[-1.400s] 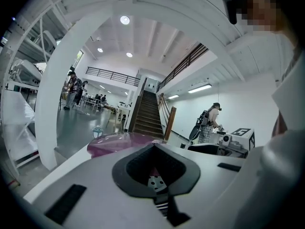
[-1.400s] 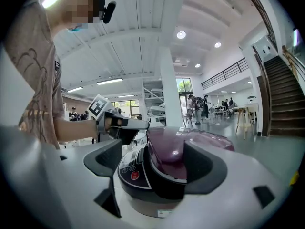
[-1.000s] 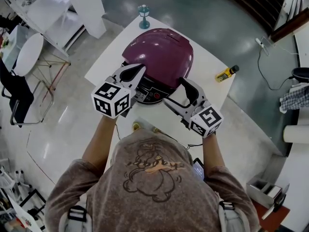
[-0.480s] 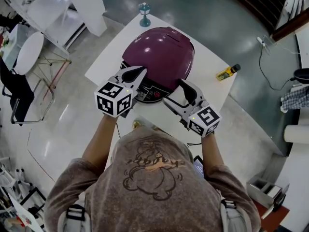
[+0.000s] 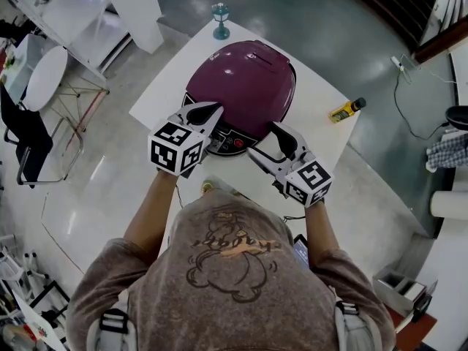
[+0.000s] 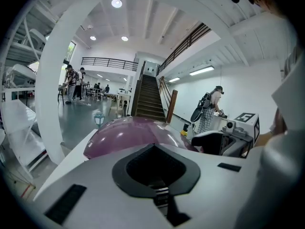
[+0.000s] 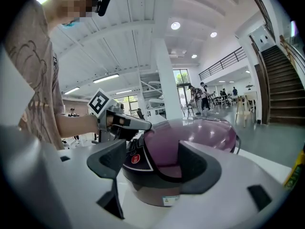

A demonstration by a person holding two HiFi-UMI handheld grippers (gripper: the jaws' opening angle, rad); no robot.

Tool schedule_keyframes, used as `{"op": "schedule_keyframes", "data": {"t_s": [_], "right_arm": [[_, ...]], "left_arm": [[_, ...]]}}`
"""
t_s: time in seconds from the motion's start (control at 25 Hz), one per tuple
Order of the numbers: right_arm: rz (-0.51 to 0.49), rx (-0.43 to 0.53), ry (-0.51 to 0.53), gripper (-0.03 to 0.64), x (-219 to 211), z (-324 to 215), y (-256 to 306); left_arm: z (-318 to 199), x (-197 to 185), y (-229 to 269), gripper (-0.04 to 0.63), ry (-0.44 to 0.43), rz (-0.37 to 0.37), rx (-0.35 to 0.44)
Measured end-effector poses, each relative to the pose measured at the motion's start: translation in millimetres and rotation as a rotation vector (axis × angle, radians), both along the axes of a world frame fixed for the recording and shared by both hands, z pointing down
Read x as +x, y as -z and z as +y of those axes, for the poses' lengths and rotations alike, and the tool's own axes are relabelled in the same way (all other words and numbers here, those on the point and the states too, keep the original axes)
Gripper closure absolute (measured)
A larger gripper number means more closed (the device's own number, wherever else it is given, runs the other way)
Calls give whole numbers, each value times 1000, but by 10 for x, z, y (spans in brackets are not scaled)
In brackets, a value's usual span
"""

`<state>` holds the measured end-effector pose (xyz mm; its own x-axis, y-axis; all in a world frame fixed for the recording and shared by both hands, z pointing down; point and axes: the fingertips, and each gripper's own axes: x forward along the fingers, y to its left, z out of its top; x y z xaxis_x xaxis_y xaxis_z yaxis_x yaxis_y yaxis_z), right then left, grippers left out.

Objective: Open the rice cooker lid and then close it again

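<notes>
The rice cooker [image 5: 241, 82] stands on the white table [image 5: 322, 86] with its purple domed lid [image 6: 128, 132] down. Its dark control panel [image 7: 136, 159] with a red button faces me. My left gripper [image 5: 203, 114] is shut with nothing in it, its tip over the cooker's front left edge. My right gripper [image 5: 269, 146] is open at the cooker's front right. Its jaws have just been closing a little; in the right gripper view the cooker's front [image 7: 162, 185] shows in the gap of the right gripper [image 7: 152, 168], and the pads do not touch it.
A teal goblet [image 5: 220, 20] stands at the table's far corner and a yellow bottle [image 5: 344, 110] lies at its right edge. A black chair [image 5: 29, 145] and a round white table [image 5: 44, 79] are on the floor to the left. People walk far off in the hall.
The left gripper has sunk slightly toward the cooker's front left edge. The right gripper's jaws have narrowed a little; the right hand has stayed where it was.
</notes>
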<state>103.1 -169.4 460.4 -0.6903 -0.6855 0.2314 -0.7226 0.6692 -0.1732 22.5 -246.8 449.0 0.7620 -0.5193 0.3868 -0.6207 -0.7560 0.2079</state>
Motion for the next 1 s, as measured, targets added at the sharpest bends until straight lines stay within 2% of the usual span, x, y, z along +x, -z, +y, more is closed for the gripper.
{"op": "schedule_keyframes", "data": {"t_s": [0.2,0.52,0.68,1.0], "right_arm": [[9,-17,11,279,-3,1,-40],[16,-24,14,282,-4,1,-82],[26,-35,19,282,5,7,-93],[75,-38,28,287,-11,10,-130]], "left_arm": [[7,19,-60,574,-17,-63,2],[13,20,-114,575,-36,-100,-20],[18,46,-130,575,-59,-151,-26],[16,49,-171,575,-82,-173,-58]]}}
